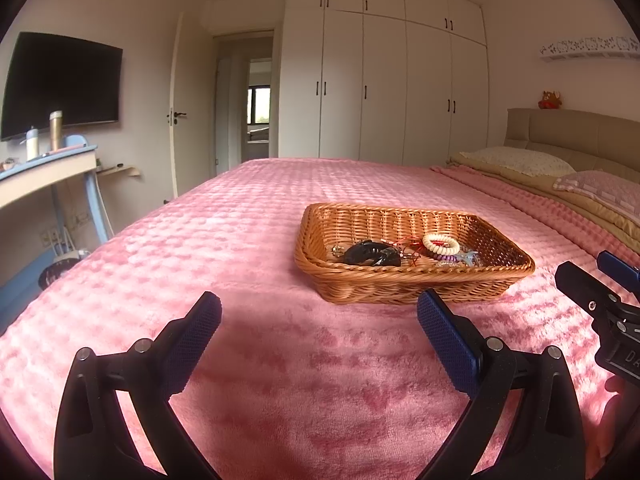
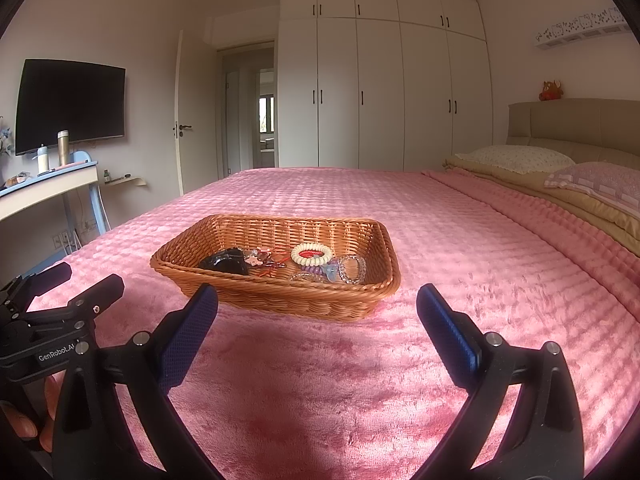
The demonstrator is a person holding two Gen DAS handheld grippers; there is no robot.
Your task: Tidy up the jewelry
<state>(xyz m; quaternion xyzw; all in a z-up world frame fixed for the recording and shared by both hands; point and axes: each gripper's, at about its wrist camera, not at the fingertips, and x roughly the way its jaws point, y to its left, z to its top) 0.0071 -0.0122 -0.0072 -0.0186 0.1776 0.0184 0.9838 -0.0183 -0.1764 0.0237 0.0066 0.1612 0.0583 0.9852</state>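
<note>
A wicker basket [image 1: 416, 286] [image 2: 280, 300] sits on a pink bed cover. Inside lie a black hair clip [image 1: 370, 255] [image 2: 225, 262], a cream bead bracelet [image 1: 441, 243] [image 2: 311, 254], a purple coil tie [image 1: 447, 258] [image 2: 313, 270], a clear bead bracelet [image 2: 352, 269] and small red and blue pieces. My left gripper [image 1: 320, 306] is open and empty, low over the cover, just short of the basket. My right gripper [image 2: 317, 298] is open and empty, at the basket's near rim. Each gripper shows at the edge of the other's view.
The pink bed cover [image 2: 460, 240] spreads wide around the basket. Pillows [image 2: 516, 159] and a headboard are at the right. A desk [image 1: 44, 172] with bottles and a wall TV stand left. White wardrobes [image 1: 384, 80] and an open door are at the back.
</note>
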